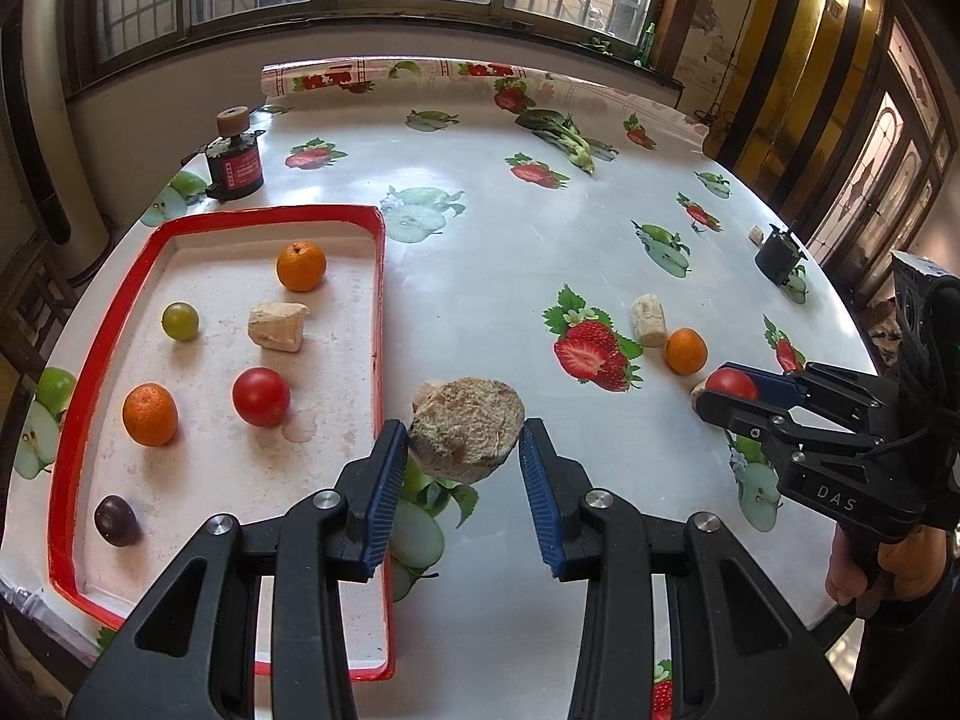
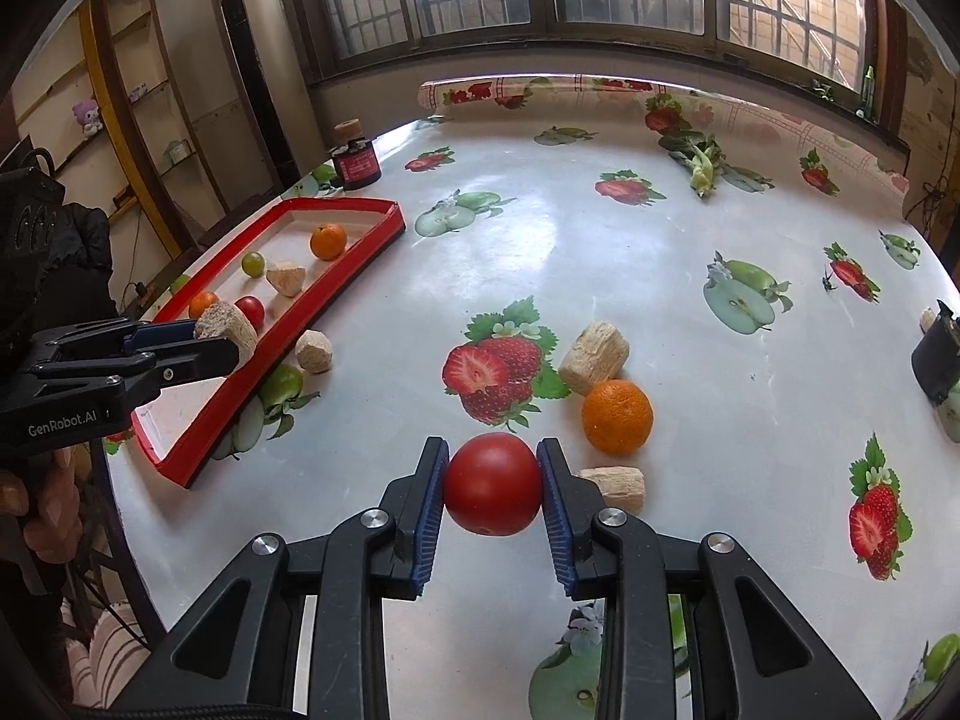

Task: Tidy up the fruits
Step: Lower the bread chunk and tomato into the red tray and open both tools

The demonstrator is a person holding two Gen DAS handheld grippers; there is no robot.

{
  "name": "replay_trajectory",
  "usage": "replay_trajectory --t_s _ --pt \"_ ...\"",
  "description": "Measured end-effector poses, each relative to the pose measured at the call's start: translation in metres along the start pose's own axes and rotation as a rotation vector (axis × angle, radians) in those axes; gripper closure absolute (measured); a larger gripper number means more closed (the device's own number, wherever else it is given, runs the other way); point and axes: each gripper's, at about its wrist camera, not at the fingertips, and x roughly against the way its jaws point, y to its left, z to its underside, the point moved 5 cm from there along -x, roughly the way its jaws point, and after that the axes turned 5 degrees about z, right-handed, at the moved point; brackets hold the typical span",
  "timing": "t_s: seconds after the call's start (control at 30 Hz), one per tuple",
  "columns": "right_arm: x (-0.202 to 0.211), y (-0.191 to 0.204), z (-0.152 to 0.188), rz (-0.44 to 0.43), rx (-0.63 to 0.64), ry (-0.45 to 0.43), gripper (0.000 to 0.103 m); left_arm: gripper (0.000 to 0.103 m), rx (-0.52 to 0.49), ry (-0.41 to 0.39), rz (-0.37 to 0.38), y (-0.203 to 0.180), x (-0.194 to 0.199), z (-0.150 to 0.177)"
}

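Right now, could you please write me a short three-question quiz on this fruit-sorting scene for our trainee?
1. True or false: the right gripper is shut on a red tomato.
2. What does the left gripper hold? A) an orange B) a beige porous chunk C) a green grape
3. How many oranges lie in the red-rimmed tray?

Key
1. True: both pads press its sides.
2. B: the chunk sits between its blue pads, just right of the tray's rim.
3. Two: one orange at the far end, one orange near the left rim.
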Motion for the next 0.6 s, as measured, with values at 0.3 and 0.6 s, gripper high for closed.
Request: replay_trajectory --t_s 0.3,0.6 --pt "-0.006 0.027 -0.014 -0.032 0.046 -0.004 0.072 0.066 0.037 -0.008 -0.021 0.022 0.006 0.001" --pt "-0.013 0.051 -0.027 -0.070 0.080 -0.008 0.072 0.066 0.067 -0.006 -0.038 0.042 0.006 0.002"
